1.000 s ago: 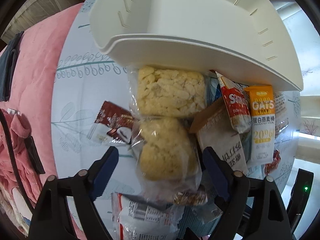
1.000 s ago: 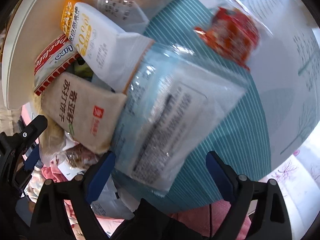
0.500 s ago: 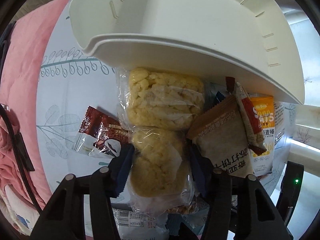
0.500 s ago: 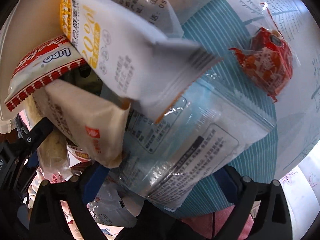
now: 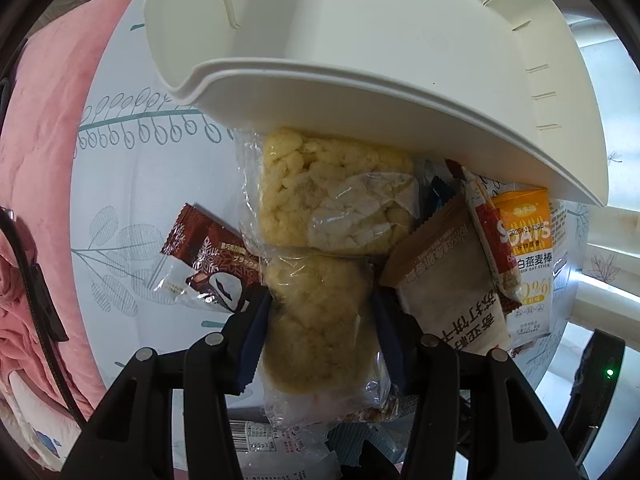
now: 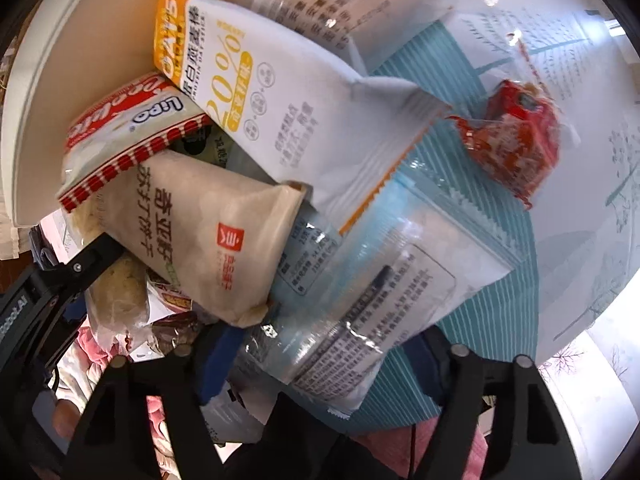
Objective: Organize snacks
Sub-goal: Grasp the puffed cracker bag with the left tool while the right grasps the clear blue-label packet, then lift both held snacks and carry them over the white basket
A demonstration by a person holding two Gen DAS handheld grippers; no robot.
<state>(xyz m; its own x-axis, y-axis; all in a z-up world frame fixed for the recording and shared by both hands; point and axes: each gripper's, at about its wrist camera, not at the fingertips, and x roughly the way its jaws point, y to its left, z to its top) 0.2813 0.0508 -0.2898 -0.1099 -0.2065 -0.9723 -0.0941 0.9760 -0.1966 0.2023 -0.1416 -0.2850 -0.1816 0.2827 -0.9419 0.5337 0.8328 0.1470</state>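
White plastic bin (image 5: pixel 360 40) lies beyond the snack pile, open and empty.
Left gripper (image 5: pixel 320 320) is clamped on a clear pack of yellow puffed cake (image 5: pixel 316 320), its long axis pointing at the bin. Right gripper (image 6: pixel 320 356) has just been closing around a clear blue-edged pouch (image 6: pixel 372 300); contact is hard to see.

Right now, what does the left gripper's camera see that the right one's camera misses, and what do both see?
Only the left wrist view shows the white bin, the dark chocolate wrapper and the left gripper clamped on a clear bag of yellow puffed snack. Only the right wrist view shows the red snack packet and the right gripper, whose jaws have just been closing around a clear bluish pouch. Both show the beige cracker pack and the orange-and-white oat bar pack.
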